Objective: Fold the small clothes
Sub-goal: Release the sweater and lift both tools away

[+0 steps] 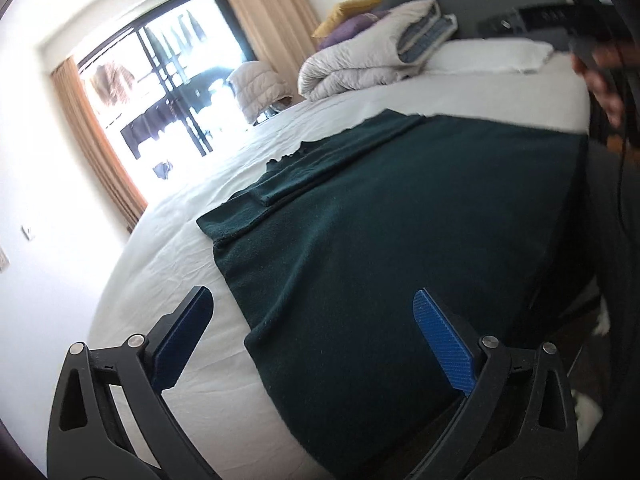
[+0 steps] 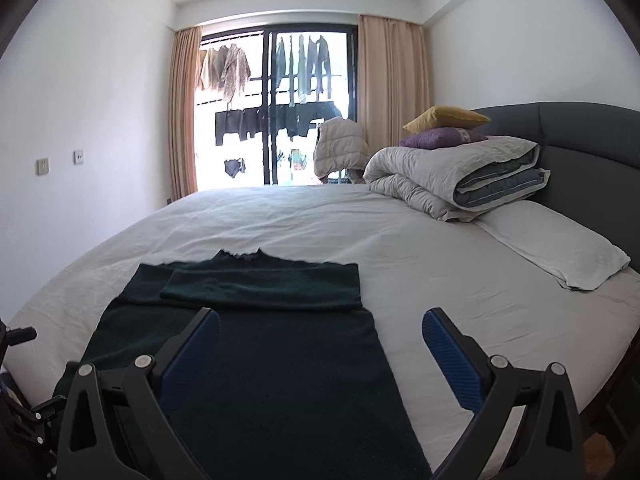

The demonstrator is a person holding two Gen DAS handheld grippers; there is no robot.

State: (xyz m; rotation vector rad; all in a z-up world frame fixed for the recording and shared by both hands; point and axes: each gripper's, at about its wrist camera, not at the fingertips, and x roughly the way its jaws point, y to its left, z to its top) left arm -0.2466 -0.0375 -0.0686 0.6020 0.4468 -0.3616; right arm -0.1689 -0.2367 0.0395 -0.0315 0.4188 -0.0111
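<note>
A dark green knit garment [image 2: 256, 344] lies flat on the white bed sheet [image 2: 400, 248], sleeves folded across its upper part, hem toward me. It also shows in the left wrist view [image 1: 380, 240]. My left gripper [image 1: 310, 304] is open and empty, hovering over the garment's lower left edge. My right gripper [image 2: 320, 328] is open and empty, hovering over the garment's lower right part. The right gripper's body with the hand holding it shows at the left wrist view's top right [image 1: 592, 40]. Part of the left gripper shows at the right wrist view's lower left [image 2: 24, 412].
A rolled grey duvet [image 2: 456, 176] with purple [image 2: 440, 138] and yellow [image 2: 444, 116] cushions sits by the grey headboard [image 2: 580, 136]. A white pillow [image 2: 552, 244] lies on the right. A window with curtains [image 2: 272, 100] is beyond the bed.
</note>
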